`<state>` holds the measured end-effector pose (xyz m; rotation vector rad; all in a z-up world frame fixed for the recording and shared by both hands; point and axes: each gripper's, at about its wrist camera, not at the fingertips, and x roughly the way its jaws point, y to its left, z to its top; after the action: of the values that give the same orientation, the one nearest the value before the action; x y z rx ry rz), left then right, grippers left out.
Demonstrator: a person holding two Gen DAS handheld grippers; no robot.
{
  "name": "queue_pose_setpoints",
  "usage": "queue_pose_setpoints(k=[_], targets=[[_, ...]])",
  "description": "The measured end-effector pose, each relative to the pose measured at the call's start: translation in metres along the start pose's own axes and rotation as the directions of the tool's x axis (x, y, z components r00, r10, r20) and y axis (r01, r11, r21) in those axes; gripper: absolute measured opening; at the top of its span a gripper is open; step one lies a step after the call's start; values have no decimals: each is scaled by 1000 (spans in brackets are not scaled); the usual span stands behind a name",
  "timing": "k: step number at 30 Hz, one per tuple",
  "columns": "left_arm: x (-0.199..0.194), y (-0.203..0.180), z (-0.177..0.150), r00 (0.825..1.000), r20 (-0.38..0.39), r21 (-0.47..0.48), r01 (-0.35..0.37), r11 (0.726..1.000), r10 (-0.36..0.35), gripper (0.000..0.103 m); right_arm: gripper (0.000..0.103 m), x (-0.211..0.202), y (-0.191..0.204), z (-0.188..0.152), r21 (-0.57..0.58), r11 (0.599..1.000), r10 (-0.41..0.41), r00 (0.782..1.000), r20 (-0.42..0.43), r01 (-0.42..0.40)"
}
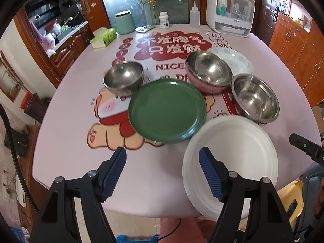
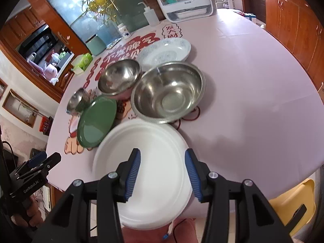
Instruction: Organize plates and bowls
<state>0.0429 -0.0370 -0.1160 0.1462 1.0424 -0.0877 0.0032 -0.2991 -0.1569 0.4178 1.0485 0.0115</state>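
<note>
Left gripper (image 1: 163, 162) hangs over the near edge of the pink table (image 1: 66, 162), jaws apart with nothing between them. The white plate (image 1: 239, 141) sits to its right, poking out past the table edge. Behind that is a green plate (image 1: 167, 110) with a small steel bowl (image 1: 123, 77) at its far left, a pink-sided steel bowl (image 1: 208, 70) and another steel bowl (image 1: 256, 98) to the right. A patterned white dish (image 1: 237, 59) is at the back.

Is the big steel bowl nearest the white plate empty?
Empty: the steel bowl's bare shiny bottom shows in both views, nothing inside, beside the white plate.
</note>
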Motion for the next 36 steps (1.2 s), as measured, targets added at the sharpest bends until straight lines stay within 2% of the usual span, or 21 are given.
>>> queue_pose_setpoints(k=[13, 17, 18, 21, 26, 31, 36], targets=[[-18, -26, 61, 998, 52, 119, 31, 992, -38, 75, 46, -27, -12, 42, 100, 994, -54, 994, 91, 45], [-20, -32, 78, 995, 58, 149, 71, 986, -80, 81, 46, -35, -10, 52, 122, 989, -96, 988, 117, 81], [-21, -34, 83, 994, 66, 162, 78, 984, -90, 81, 47, -36, -10, 55, 128, 988, -103, 987, 122, 87], [-23, -39, 93, 989, 80, 191, 105, 976, -122, 81, 59, -38, -5, 60, 146, 982, -141, 981, 132, 122], [-24, -47, 113, 979, 104, 236, 148, 960, -176, 82, 61, -40, 3, 64, 156, 973, -195, 970, 147, 172], [-20, -56, 128, 974, 102, 269, 169, 948, -202, 82, 67, -41, 5, 70, 171, 963, -234, 958, 165, 206], [-19, -66, 142, 974, 112, 265, 162, 951, -197, 82, 67, -37, 0, 85, 154, 970, -214, 962, 168, 189]])
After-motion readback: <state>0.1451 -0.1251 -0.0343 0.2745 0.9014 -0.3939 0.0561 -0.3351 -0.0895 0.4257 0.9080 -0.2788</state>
